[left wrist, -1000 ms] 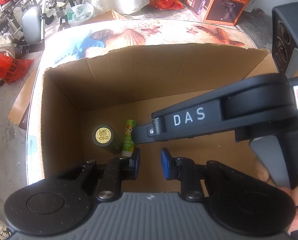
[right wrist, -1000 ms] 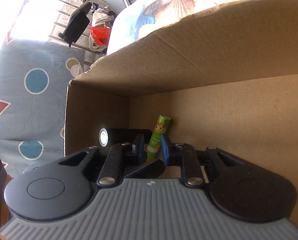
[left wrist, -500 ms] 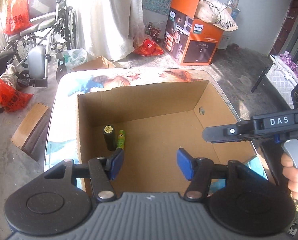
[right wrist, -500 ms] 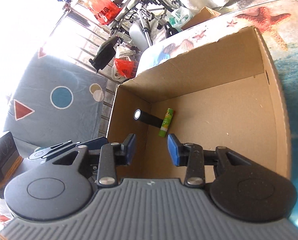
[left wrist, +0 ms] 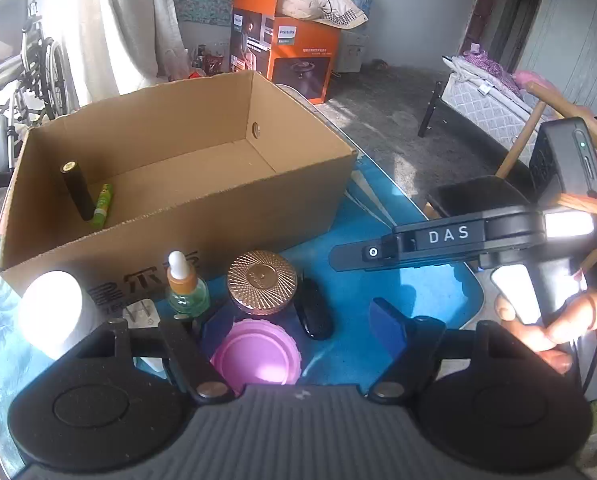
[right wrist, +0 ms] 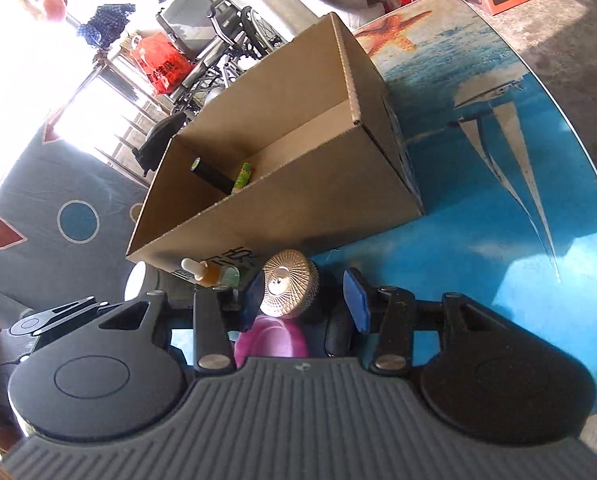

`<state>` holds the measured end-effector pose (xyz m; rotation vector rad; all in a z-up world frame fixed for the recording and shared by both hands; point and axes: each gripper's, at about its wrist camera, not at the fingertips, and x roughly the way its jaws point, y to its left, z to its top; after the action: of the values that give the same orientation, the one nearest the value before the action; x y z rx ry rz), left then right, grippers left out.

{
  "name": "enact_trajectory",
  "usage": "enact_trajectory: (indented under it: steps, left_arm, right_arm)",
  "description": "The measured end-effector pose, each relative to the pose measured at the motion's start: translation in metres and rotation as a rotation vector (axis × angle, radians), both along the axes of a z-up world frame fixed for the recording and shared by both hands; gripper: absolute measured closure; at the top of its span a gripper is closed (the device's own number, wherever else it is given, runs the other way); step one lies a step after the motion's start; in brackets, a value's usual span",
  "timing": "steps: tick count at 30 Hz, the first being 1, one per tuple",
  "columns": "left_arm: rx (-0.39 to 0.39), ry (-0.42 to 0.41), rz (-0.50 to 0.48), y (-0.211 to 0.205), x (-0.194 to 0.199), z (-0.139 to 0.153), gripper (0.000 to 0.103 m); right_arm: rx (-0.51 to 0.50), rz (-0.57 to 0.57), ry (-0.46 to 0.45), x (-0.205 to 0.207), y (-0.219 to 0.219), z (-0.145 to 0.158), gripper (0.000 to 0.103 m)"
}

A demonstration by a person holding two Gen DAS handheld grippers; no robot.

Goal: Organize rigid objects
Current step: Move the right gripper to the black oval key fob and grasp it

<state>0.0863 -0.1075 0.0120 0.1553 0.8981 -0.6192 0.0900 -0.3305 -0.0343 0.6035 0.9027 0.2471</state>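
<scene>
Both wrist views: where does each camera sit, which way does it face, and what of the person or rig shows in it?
Left wrist: on the left gripper, angled down at the cardboard box and table items; the open right gripper and hand show at right.
Right wrist: on the right gripper, facing the box's corner; the left gripper's tip shows lower left.
Shared: box, black cylinder, green tube, gold-lidded jar, dropper bottle.

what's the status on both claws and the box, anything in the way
Both claws, left and right, open and empty, jaws just opened. Black tube and green stick in cardboard box. Gold-lid jar and pink lid wait outside.
</scene>
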Motion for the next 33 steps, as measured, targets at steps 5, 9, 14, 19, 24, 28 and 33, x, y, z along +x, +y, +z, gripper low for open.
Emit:
enact_trajectory:
  steps: [5, 9, 14, 19, 24, 28, 33]
  left_arm:
    - [0.039, 0.051, -0.055, -0.031, 0.005, -0.031, 0.049]
    - [0.089, 0.057, -0.051, -0.047, 0.017, -0.045, 0.059]
    - [0.149, 0.076, -0.055, -0.061, 0.023, -0.056, 0.065]
    - [0.18, 0.095, -0.051, -0.07, 0.028, -0.063, 0.065]
    - [0.212, 0.104, -0.021, -0.075, 0.034, -0.071, 0.065]
    - [0.21, 0.118, -0.02, -0.079, 0.036, -0.075, 0.066]
    - [0.172, 0.128, -0.05, -0.085, 0.034, -0.077, 0.067]
  right_arm:
    - [0.005, -0.006, 0.035, 0.001, 0.002, -0.029, 0.06]
    - [0.011, 0.008, 0.054, 0.01, 0.003, -0.037, 0.06]
    - [0.044, 0.017, 0.07, 0.016, -0.001, -0.045, 0.06]
    - [0.073, 0.019, 0.074, 0.018, -0.005, -0.05, 0.06]
    - [0.098, 0.016, 0.073, 0.019, -0.012, -0.056, 0.062]
    - [0.126, 0.014, 0.072, 0.017, -0.017, -0.061, 0.066]
    - [0.14, 0.008, 0.08, 0.015, -0.021, -0.063, 0.071]
